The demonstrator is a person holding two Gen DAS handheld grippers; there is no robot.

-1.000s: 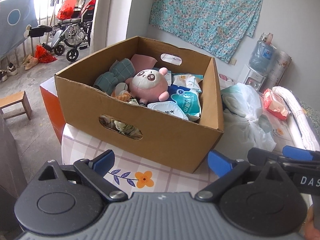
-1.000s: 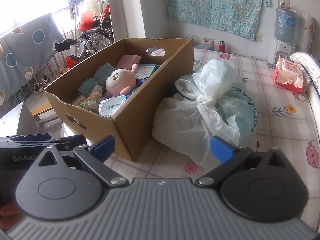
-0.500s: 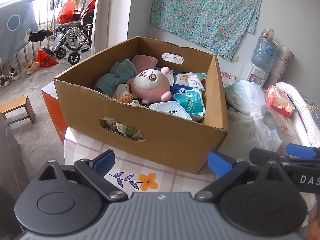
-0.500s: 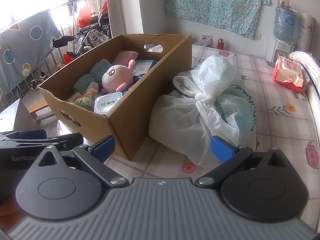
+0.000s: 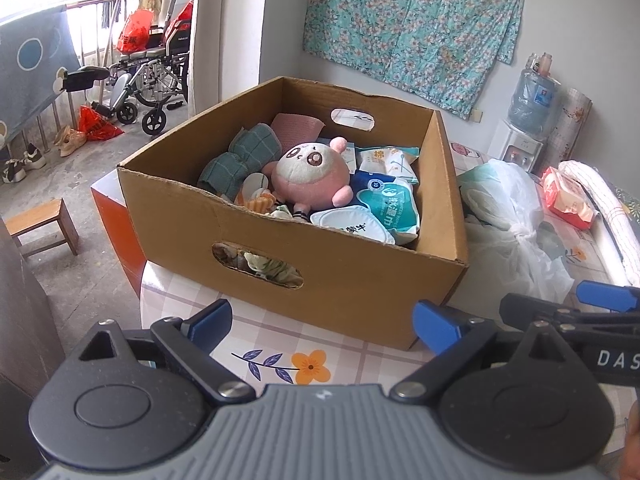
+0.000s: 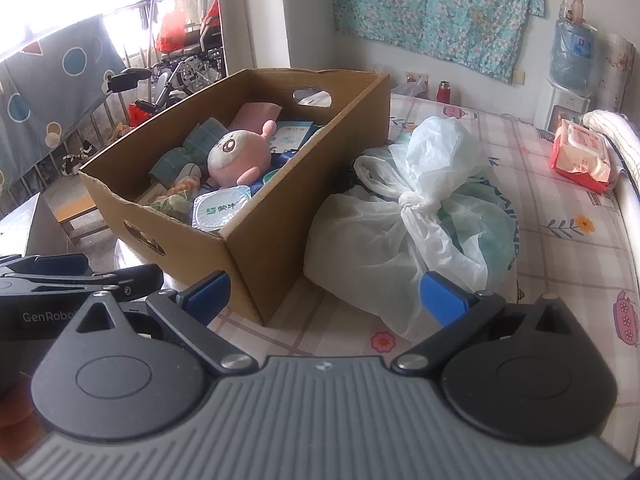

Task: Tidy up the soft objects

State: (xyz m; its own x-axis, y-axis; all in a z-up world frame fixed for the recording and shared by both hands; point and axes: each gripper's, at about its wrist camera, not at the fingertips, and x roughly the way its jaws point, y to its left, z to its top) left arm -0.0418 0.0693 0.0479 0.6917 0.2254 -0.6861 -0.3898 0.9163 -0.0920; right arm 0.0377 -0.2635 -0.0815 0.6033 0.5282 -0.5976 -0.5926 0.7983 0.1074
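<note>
A cardboard box (image 5: 352,276) (image 6: 304,168) stands on the flowered table. It holds a pink plush toy (image 5: 310,178) (image 6: 238,156), green checked cloths (image 5: 240,156), a pink cloth (image 5: 296,126) and several wet-wipe packs (image 5: 388,204). A knotted white plastic bag (image 6: 416,216) (image 5: 504,208) lies right of the box. My left gripper (image 5: 322,326) is open and empty in front of the box. My right gripper (image 6: 324,298) is open and empty, near the box corner and the bag.
A red tissue pack (image 6: 580,156) and a rolled white towel (image 6: 612,128) lie at the table's right. A water dispenser (image 5: 528,120) stands behind. Left of the table edge are a wooden stool (image 5: 40,224), an orange cabinet (image 5: 112,208) and a wheelchair (image 5: 152,76).
Both grippers have drawn back and risen slightly, so the box and bag look a little farther off. Both stay open and empty.
</note>
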